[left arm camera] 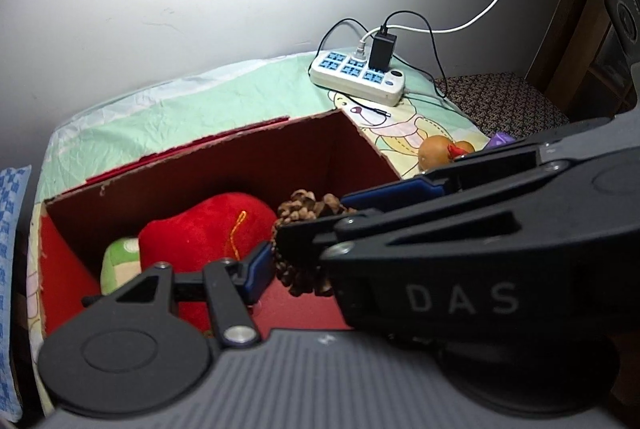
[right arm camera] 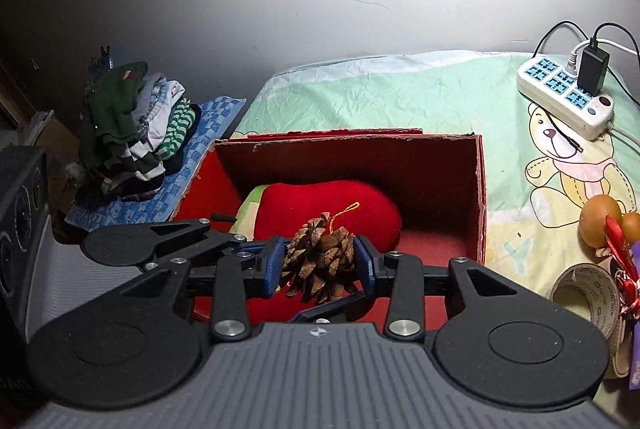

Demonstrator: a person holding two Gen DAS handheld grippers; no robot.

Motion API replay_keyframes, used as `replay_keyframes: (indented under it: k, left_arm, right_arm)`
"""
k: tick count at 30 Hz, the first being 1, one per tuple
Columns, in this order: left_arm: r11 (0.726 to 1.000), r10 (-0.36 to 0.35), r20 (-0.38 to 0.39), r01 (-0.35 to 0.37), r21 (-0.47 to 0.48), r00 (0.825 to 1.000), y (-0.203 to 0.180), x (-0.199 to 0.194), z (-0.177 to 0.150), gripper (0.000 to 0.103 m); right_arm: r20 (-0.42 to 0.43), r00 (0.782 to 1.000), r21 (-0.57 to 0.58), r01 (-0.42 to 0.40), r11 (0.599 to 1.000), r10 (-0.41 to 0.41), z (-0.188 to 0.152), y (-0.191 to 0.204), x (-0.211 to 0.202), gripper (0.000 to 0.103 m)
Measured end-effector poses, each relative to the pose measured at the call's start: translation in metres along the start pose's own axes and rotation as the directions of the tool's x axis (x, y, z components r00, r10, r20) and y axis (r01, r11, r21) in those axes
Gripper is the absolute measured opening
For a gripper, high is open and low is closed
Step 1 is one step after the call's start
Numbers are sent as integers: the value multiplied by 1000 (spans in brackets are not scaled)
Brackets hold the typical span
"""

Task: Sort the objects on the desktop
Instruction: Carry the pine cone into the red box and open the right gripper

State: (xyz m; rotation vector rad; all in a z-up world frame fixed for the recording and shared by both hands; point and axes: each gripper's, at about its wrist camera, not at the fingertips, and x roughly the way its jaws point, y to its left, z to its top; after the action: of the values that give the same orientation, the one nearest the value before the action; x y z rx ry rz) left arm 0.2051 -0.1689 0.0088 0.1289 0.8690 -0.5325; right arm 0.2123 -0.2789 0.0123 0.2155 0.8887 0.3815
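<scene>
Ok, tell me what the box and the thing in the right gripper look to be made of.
Box: likely cardboard, matte red, with ragged, torn top edges. Pine cone clamped in the right gripper: natural, dry woody scales, brown and dull.

Glare-lit white wall (right arm camera: 280, 9), dark corners

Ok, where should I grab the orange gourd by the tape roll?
Probably take the gourd at its narrow waist, where the red ribbon is tied, coming from above: it lies on its side and the round lobes could slip.
</scene>
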Motion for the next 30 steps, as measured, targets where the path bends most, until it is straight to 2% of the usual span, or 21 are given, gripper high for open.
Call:
replay_keyframes:
  k: [9, 16, 20, 25, 30]
  left_arm:
    - [998, -6, -90, 1, -55, 996, 11, 39, -3, 55]
    - [992, -14, -211, -12, -123, 977, 21, 70, -13, 57]
    - [991, -7, -233, -24, -130, 972, 24, 75, -14, 55]
    - [985, -15, -247, -28, -169, 969, 34, 77, -13, 62]
    - [985, -10, -253, -33, -168, 967, 36, 79, -14, 61]
  right_arm:
    - [-58, 998, 79, -1, 997, 6, 2, -23, 33, 41]
    - [-150, 989, 176, 8, 984, 18, -7, -39, 65, 39]
    - [-174, 985, 172, 22, 985, 9, -10, -38, 76, 39]
    - [-184, 983, 178, 23, 984, 10, -10, -39, 84, 39]
    - [-190, 982, 177, 30, 984, 4, -10, -39, 88, 40]
